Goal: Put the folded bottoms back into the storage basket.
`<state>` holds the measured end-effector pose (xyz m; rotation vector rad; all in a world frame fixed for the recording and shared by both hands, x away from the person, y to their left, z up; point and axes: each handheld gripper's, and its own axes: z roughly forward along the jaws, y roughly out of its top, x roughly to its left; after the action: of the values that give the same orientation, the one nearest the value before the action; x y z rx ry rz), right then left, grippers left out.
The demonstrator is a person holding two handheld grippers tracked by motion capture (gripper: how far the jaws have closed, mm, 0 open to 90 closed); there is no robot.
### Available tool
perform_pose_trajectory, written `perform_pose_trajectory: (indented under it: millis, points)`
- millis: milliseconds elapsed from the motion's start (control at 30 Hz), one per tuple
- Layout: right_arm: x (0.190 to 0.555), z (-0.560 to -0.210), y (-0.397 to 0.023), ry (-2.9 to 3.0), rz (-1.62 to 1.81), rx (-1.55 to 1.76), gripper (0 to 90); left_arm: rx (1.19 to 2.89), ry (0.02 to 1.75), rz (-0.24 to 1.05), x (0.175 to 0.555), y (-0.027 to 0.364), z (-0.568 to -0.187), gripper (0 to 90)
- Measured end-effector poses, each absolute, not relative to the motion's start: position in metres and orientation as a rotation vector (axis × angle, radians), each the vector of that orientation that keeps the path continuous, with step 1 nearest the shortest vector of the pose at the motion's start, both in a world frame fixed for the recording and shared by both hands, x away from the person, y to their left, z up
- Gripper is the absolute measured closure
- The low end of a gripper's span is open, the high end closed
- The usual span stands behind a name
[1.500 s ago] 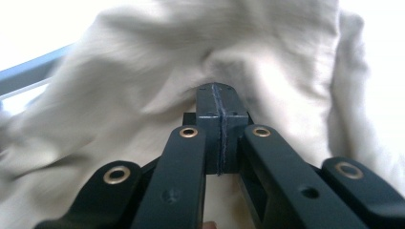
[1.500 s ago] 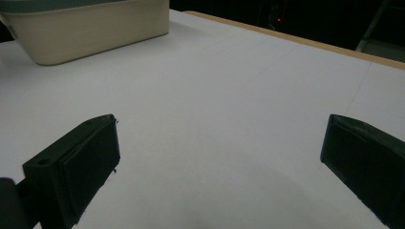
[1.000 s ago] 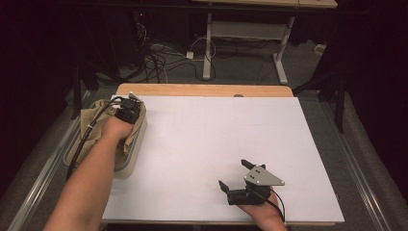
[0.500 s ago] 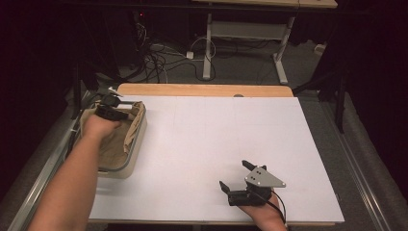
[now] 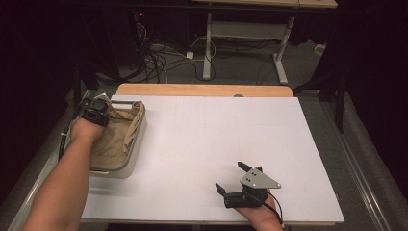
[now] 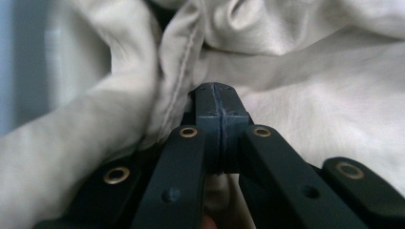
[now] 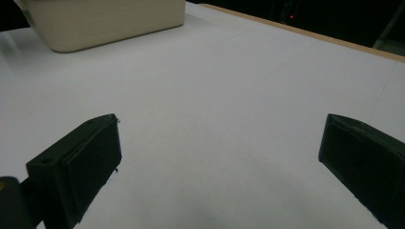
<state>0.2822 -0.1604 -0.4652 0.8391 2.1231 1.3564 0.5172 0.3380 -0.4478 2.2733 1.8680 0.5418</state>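
The cream bin point(image 5: 137, 144) holds beige cloth point(image 5: 115, 137); the left gripper point(image 6: 219, 102), jaws together, has moved toward its far-left corner; the right gripper's point(image 5: 233, 177) jaws gape.

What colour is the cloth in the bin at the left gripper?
The cloth is plain beige-tan, no pattern; the left gripper view shows it best, bunched around the left gripper.
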Motion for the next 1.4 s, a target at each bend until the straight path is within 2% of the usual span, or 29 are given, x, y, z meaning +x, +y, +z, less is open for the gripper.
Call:
perform_pose_trajectory:
  millis: [100,233,467,633,800,967,1100,1167,1233,1400]
  points:
    - [0.282,-0.467,-0.158,2.133,1.351,0.833,1.6,2.256,1.869,0.603,0.520,0.336,-0.451,87.5]
    - [0.283,-0.468,-0.160,2.133,1.346,0.843,1.6,2.242,1.870,0.578,0.519,0.337,-0.449,87.5]
    - [0.287,-0.463,-0.170,2.090,1.347,0.857,1.6,2.155,1.827,0.449,0.504,0.340,-0.435,86.8]
    - [0.294,-0.460,-0.185,2.086,1.303,0.866,1.4,2.133,1.695,0.263,0.485,0.337,-0.422,86.9]
    - [0.305,-0.467,-0.203,2.068,1.245,0.918,0.6,2.174,1.656,0.209,0.467,0.332,-0.415,85.8]
    - [0.303,-0.466,-0.216,2.029,1.233,0.926,0.5,2.261,1.615,0.181,0.452,0.325,-0.408,76.1]
    - [0.303,-0.467,-0.222,2.017,1.229,0.937,0.5,2.348,1.622,0.152,0.442,0.318,-0.406,55.1]
    - [0.303,-0.467,-0.224,2.012,1.228,0.933,0.5,2.408,1.642,0.116,0.439,0.316,-0.404,51.6]
    - [0.303,-0.467,-0.224,2.009,1.227,0.930,0.5,2.437,1.663,0.080,0.437,0.315,-0.404,39.5]
    - [0.303,-0.468,-0.226,2.004,1.231,0.932,0.5,2.479,1.692,0.025,0.433,0.309,-0.398,17.9]
